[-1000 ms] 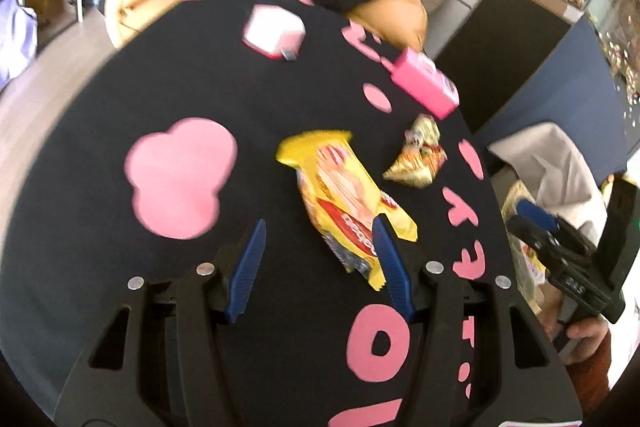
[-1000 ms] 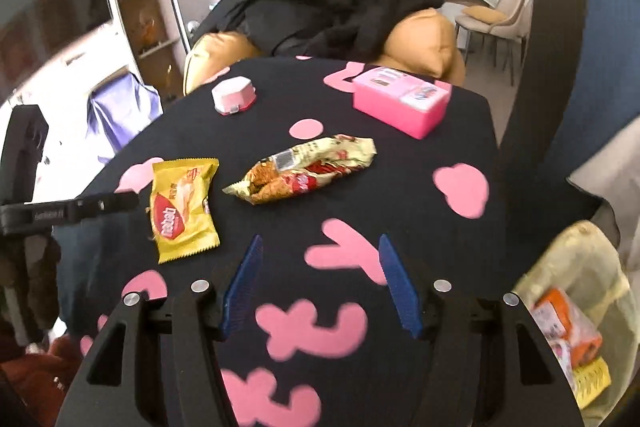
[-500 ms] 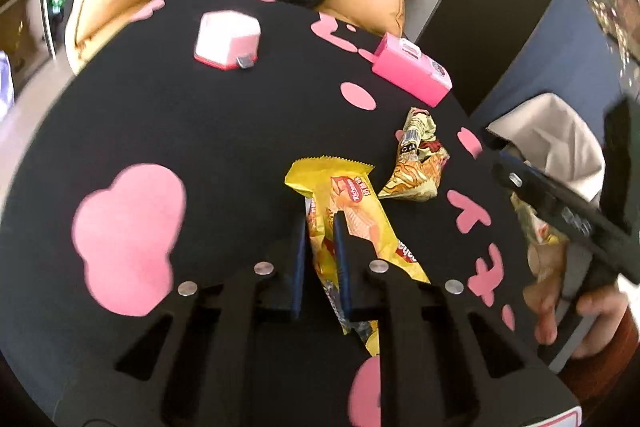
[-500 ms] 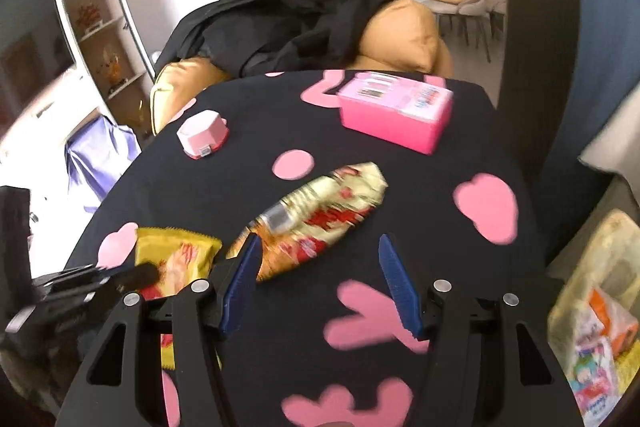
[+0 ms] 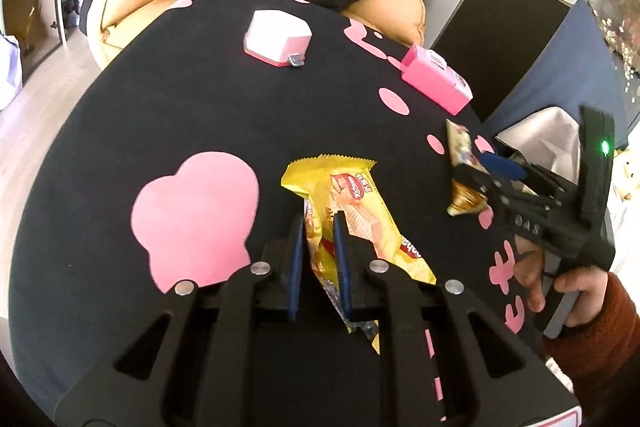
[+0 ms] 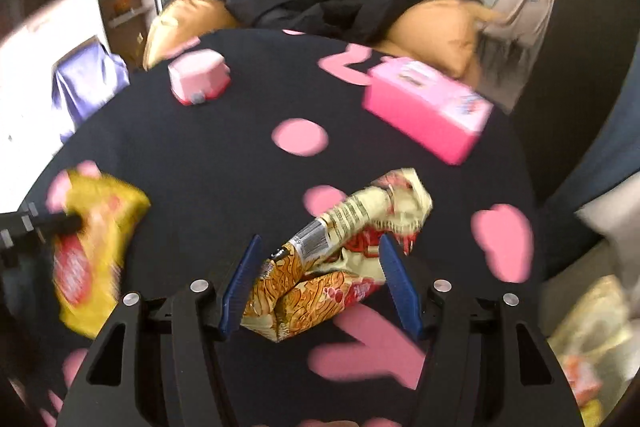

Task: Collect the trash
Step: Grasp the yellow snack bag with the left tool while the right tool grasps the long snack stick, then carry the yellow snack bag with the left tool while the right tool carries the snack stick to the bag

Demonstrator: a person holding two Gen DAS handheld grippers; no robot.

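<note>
The left gripper (image 5: 318, 247), at lower centre of its view, is clamped on a pinched fold of the yellow wafer wrapper (image 5: 352, 211), which lies on the black tablecloth (image 5: 168, 115). The right gripper (image 6: 320, 283) stands spread, its blue fingers (image 6: 240, 279) straddling the crumpled noodle wrapper (image 6: 340, 259) at lower centre of its frame. Both wrappers look light, thin and slick, likely to crumple and slide; a bite across the bunched middle seems safest. A bag of trash (image 6: 588, 339) sits at lower right, off the table.
</note>
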